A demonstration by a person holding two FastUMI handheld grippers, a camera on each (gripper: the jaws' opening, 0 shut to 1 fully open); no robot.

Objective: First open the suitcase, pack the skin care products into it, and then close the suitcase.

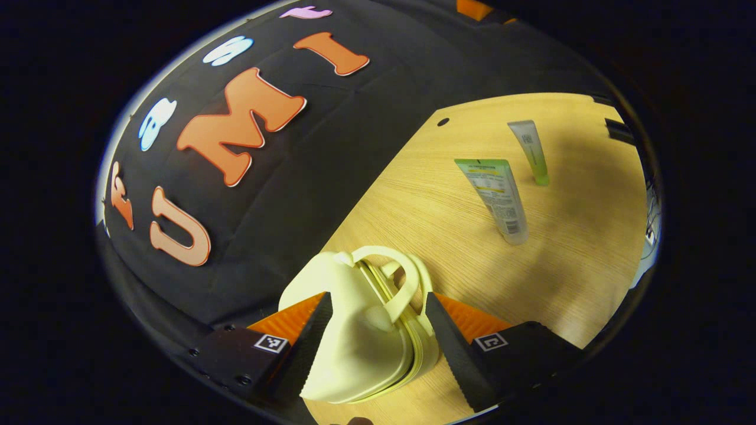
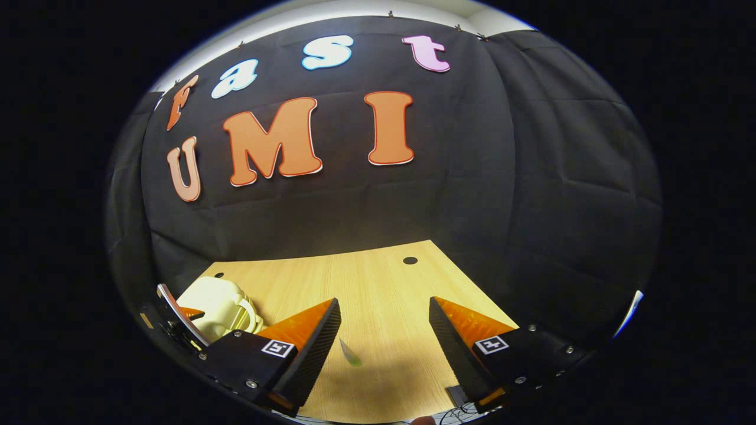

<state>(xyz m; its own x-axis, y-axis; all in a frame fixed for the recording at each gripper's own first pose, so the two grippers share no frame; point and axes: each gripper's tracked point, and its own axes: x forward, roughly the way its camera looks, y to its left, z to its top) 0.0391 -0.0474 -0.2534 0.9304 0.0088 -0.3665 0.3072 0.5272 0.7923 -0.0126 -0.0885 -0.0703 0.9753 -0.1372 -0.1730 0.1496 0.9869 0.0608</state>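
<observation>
Jaws on the left gripper (image 1: 378,330) are spread wide, with the little pale-yellow suitcase (image 1: 360,330) sitting right between them, but I can't really tell if either finger is pressing on the shell, so it looks more like straddling than gripping. Right gripper (image 2: 384,336) is wide open too and has nothing in it, just hanging over bare wood.

So the suitcase is closed, handle (image 1: 393,277) pointing away from the left gripper view's camera, sitting on the table close to the black cloth wall (image 1: 331,153). In the right gripper view it's tucked at the far left, near the table's back edge.

Two skin care tubes lie farther out on the table, well apart from the suitcase: a bigger one with a green end (image 1: 495,199) and, just beyond it, a slimmer clear-to-green tube (image 1: 531,151).

Surface is a light wood-grain table (image 1: 579,260) with small dark holes (image 2: 410,260) near the back. Black cloth drapes all around the booth, with a pale strip of ceiling (image 2: 354,12) above it.
</observation>
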